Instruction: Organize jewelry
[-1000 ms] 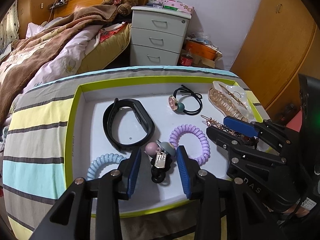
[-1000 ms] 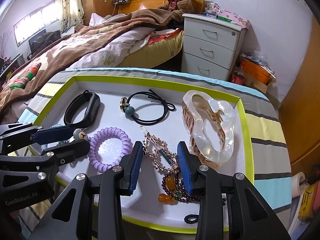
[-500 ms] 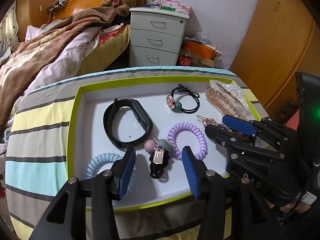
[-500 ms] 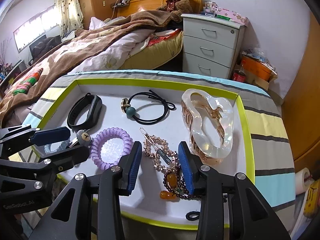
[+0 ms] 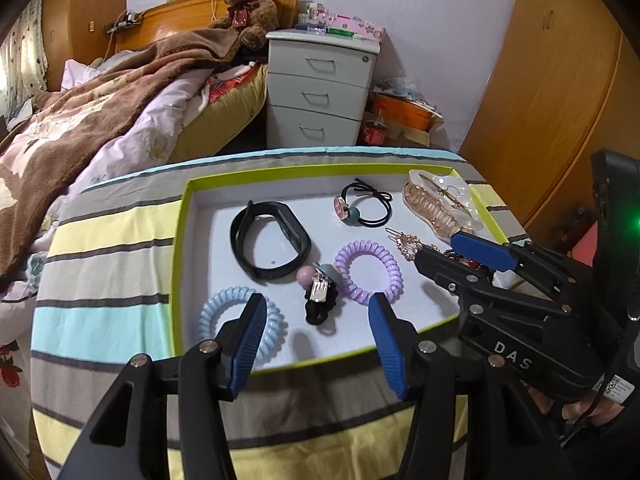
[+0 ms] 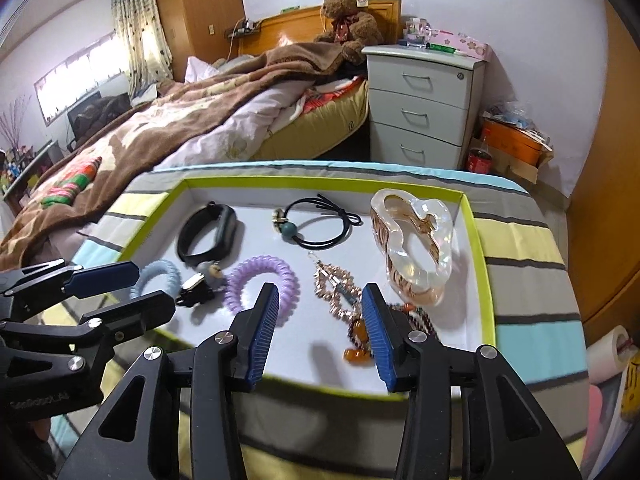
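Note:
A white tray with a green rim [image 5: 180,260] lies on the striped table. My left gripper [image 5: 316,299] hovers over its near edge with its jaws opening. A black scrunchie with a metal tag [image 5: 318,304] lies on the tray between the fingers, untouched. A blue spiral tie [image 5: 212,308] and a purple spiral tie [image 5: 394,272] flank it. My right gripper [image 6: 320,288] hovers over the tray's near right, its jaws opening too. A rose-gold clip [image 6: 336,288] lies free between its fingers, and a beaded bracelet [image 6: 356,354] lies partly behind the right pad.
Further back in the tray lie a black wristband [image 5: 270,246], a black hair tie with a teal bead [image 5: 366,208] and a clear hair claw [image 6: 412,240]. Behind the table are a bed [image 6: 180,128], a grey drawer chest [image 6: 420,108] and wooden wardrobe doors [image 5: 552,100].
Both grippers have drawn back and risen from the tray while their jaws widened. The scrunchie and the clip stay lying where they were.

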